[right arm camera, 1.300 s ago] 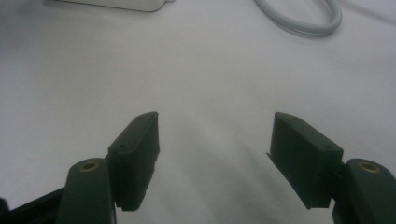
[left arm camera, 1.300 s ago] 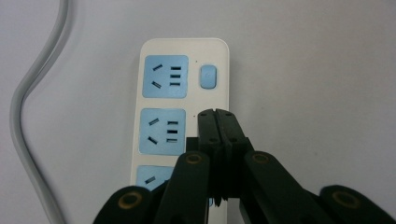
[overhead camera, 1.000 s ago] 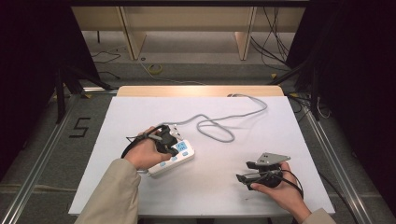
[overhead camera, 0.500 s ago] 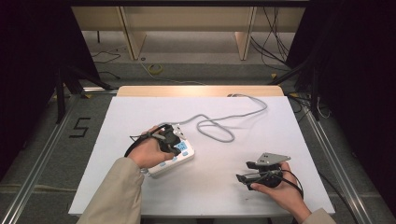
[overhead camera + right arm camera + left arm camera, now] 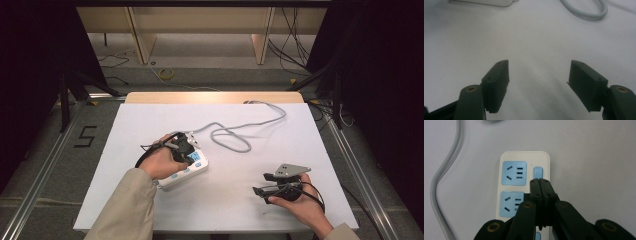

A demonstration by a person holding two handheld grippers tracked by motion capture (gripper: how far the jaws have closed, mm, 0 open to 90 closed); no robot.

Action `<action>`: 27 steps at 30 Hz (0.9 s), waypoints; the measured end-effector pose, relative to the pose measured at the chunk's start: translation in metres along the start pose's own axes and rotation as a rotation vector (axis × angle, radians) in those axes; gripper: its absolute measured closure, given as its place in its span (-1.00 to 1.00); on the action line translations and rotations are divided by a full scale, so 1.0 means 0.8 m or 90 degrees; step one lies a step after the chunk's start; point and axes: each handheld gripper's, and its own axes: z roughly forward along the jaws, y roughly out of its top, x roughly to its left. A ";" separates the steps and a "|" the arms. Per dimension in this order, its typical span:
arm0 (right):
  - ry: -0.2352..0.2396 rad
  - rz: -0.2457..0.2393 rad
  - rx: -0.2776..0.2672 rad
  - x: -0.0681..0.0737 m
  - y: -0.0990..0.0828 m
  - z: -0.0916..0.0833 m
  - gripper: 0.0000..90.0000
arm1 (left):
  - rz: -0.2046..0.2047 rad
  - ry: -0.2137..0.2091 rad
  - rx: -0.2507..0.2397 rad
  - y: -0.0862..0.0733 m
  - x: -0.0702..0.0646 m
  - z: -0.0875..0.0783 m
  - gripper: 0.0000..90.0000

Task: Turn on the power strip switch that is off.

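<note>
A "5" [image 5: 86, 136] was marked on the floor left of the table [image 5: 150, 115]; I could read no lettering on the power strip [image 5: 524, 183] itself, only its pale blue sockets and a small blue switch [image 5: 538, 172].

The left gripper [image 5: 540, 180] stood over the strip with its jaws pressed together, holding nothing, the tips just at the near edge of that switch (whether they actually touched it, I couldn't tell). The strip lay left of the table's middle, under the person's left hand [image 5: 161, 161], its grey cord [image 5: 235, 135] looping off toward the far right corner.

The right gripper [image 5: 539, 75] was spread wide and empty, above bare white tabletop at the near right, well apart from the strip.
</note>
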 end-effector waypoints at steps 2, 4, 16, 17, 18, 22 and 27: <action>-0.001 0.002 -0.001 0.000 0.000 0.000 -0.26 | -0.002 0.003 0.001 0.000 0.000 0.001 0.99; -0.001 0.001 -0.001 0.000 0.000 0.000 -0.26 | -0.005 0.003 0.003 0.001 0.000 0.002 0.99; 0.000 0.000 0.000 0.000 0.000 0.000 -0.26 | -0.010 0.017 -0.002 0.004 0.002 0.004 0.99; 0.000 0.000 0.000 0.000 0.000 0.000 -0.26 | -0.011 0.019 -0.002 0.004 0.002 0.005 0.99; 0.000 0.000 0.000 0.000 0.000 0.000 -0.26 | -0.011 0.019 -0.003 0.004 0.002 0.005 0.99; 0.000 -0.001 0.000 0.000 0.000 0.000 -0.26 | -0.016 0.028 0.000 0.006 0.003 0.007 1.00; 0.000 -0.001 0.000 0.000 0.000 0.000 -0.26 | -0.023 0.039 -0.011 0.008 0.003 0.008 0.99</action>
